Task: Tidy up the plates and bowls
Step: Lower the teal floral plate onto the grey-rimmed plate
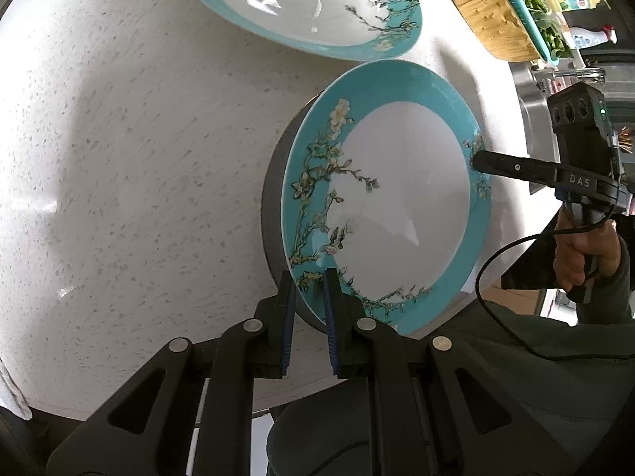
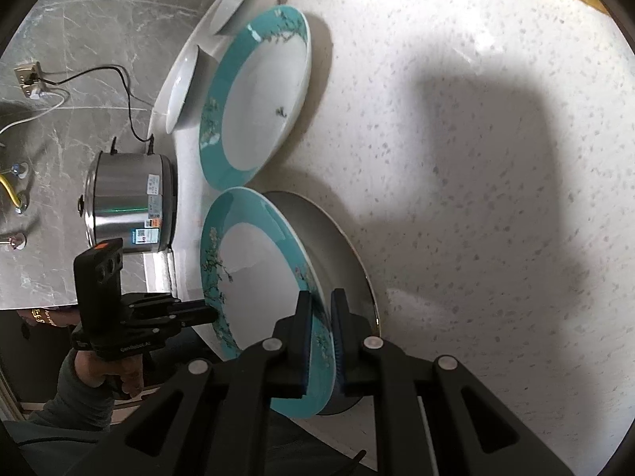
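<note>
Above the speckled desk (image 1: 119, 158), each claw, left (image 1: 309, 277) and right (image 2: 320, 301), pinches opposite rims of the teal-rimmed plate (image 1: 397, 182): glazed, slick, brittle, likely weighty, best kept gripped at both edges.

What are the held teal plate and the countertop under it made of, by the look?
Teal plate: likely glazed ceramic or porcelain; glossy white centre with sharp light reflections and a printed blossom rim. Countertop: seemingly speckled off-white stone or composite with a smooth, low-sheen finish; which of the two cannot be told.
</note>
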Motion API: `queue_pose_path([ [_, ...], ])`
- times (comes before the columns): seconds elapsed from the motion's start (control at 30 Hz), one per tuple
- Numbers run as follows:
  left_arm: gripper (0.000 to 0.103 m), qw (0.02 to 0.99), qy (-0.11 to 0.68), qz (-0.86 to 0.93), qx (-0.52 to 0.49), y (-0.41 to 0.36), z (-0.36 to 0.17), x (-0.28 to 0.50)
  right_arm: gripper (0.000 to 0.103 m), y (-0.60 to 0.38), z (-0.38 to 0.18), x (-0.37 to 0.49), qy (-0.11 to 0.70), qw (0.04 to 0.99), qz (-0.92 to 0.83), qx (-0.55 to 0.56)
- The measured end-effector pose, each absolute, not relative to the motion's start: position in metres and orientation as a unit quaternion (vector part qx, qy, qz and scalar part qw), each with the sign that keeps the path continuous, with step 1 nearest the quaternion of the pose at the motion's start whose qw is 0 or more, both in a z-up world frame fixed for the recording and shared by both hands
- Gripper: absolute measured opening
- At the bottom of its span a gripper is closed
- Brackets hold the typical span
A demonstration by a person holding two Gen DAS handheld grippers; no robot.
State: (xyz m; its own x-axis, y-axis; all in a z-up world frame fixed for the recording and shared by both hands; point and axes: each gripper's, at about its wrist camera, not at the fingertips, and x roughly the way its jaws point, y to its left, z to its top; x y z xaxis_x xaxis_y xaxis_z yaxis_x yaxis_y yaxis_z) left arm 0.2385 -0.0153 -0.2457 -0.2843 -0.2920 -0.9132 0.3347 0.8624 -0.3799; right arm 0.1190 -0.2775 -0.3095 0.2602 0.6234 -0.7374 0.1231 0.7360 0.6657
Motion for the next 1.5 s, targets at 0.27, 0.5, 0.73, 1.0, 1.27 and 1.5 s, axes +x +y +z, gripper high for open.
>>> queue_pose_path([
  [0.27,0.012,0.589,0.763,-0.266,0.02,-0.035,-0.264,0.238,0.013,-0.276,-0.317,0.116,0.589,0.723,0.157,0.325],
  [0.5,0.012,0.59,0.76,-0.271,0.031,-0.052,-0.27,0.237,0.013,-0.278,-0.317,0.114,0.589,0.73,0.145,0.316],
  [0.73,0.016,0.597,0.755,-0.264,0.054,-0.054,-0.267,0.233,0.013,-0.263,-0.306,0.116,0.591,0.757,0.136,0.245],
  [1.0,0.018,0.608,0.747,-0.255,0.083,-0.07,-0.265,0.229,0.018,-0.24,-0.294,0.115,0.593,0.785,0.118,0.132],
  [1.27,0.019,0.614,0.74,-0.25,0.112,-0.09,-0.264,0.226,0.023,-0.22,-0.29,0.11,0.592,0.798,0.097,0.054],
  [1.5,0.021,0.618,0.732,-0.255,0.135,-0.089,-0.261,0.222,0.026,-0.198,-0.29,0.107,0.589,0.804,0.068,-0.044],
])
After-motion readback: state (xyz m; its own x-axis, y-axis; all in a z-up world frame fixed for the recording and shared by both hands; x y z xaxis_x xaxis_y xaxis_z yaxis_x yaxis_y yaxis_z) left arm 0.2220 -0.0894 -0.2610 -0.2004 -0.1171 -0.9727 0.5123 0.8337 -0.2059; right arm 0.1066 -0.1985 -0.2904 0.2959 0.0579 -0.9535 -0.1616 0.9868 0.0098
